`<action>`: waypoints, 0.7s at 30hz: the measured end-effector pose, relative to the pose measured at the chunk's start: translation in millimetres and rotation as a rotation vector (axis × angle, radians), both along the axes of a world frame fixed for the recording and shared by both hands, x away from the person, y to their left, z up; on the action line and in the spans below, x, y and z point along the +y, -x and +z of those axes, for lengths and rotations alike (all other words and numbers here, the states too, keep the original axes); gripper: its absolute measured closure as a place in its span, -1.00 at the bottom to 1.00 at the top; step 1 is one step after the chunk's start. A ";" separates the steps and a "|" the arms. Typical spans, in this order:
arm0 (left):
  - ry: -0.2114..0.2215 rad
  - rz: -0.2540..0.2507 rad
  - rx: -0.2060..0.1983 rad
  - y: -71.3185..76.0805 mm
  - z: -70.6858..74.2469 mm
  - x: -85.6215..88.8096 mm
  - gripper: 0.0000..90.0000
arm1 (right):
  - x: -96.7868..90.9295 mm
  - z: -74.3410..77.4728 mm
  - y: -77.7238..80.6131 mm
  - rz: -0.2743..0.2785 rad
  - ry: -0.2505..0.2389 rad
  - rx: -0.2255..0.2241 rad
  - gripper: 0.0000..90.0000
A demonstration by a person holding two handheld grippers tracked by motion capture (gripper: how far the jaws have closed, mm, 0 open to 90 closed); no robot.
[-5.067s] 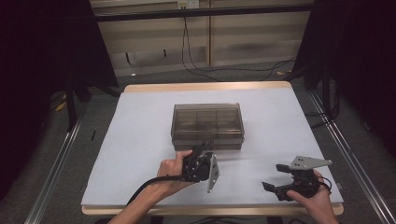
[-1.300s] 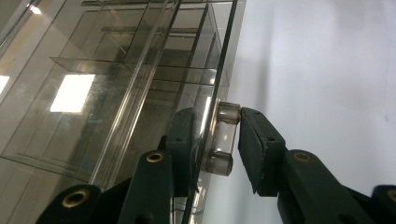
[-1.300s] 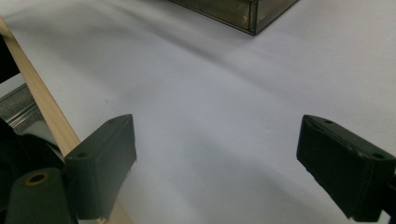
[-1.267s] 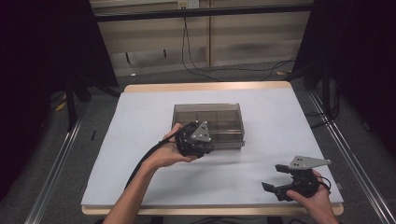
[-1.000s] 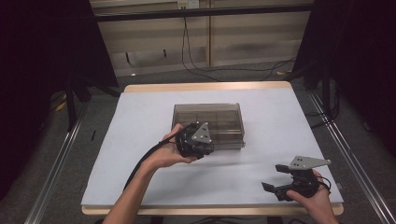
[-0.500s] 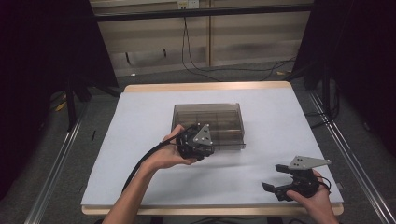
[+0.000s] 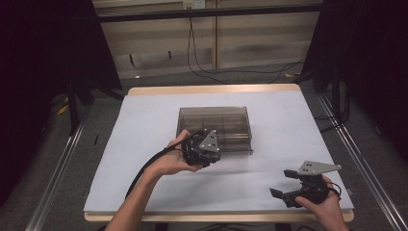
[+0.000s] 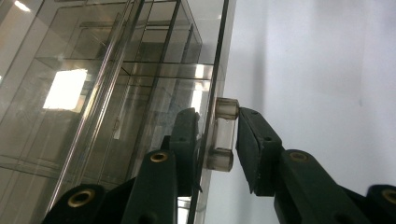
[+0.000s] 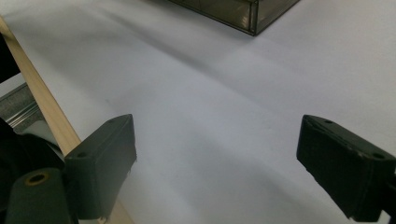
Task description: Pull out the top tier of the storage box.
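Smoked transparent acrylic box on white table, directly ahead of left gripper, whose narrowed jaws pinch its clear cylindrical handle for pulling; right gripper rests wide open, empty, aside

Box sits on the counter, near the middle, slightly toward the far edge. Left tool at the box's near side, toward its left end; one jaw lies inside the front panel, the other outside against the handle. Right tool rests on the counter at the near right corner, well apart from the box, jaws pointing left. Cables run on the floor behind the counter.
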State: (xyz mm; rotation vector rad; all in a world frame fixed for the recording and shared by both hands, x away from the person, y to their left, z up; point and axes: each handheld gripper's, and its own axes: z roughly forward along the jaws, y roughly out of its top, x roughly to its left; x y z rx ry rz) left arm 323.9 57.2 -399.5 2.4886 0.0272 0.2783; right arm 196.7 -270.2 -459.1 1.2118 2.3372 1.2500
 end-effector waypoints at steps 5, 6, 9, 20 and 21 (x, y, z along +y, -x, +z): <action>-0.006 -0.003 0.000 2.1 0.1 -0.5 0.53 | -0.1 -0.1 -0.1 0.000 0.000 -0.001 -0.73; -0.005 -0.006 0.003 2.7 0.1 -0.6 0.54 | 0.0 -0.1 0.0 0.000 0.001 0.000 -0.73; -0.007 -0.004 -0.002 4.0 -0.2 -0.8 0.52 | -0.1 -0.2 -0.2 -0.002 0.000 -0.003 -0.73; -0.022 -0.017 -0.003 7.8 0.5 -0.8 0.55 | -0.1 0.0 0.0 0.001 0.000 0.000 -0.73; -0.028 -0.019 0.000 8.1 0.9 -0.8 0.55 | -0.1 0.0 0.0 0.001 0.000 0.000 -0.73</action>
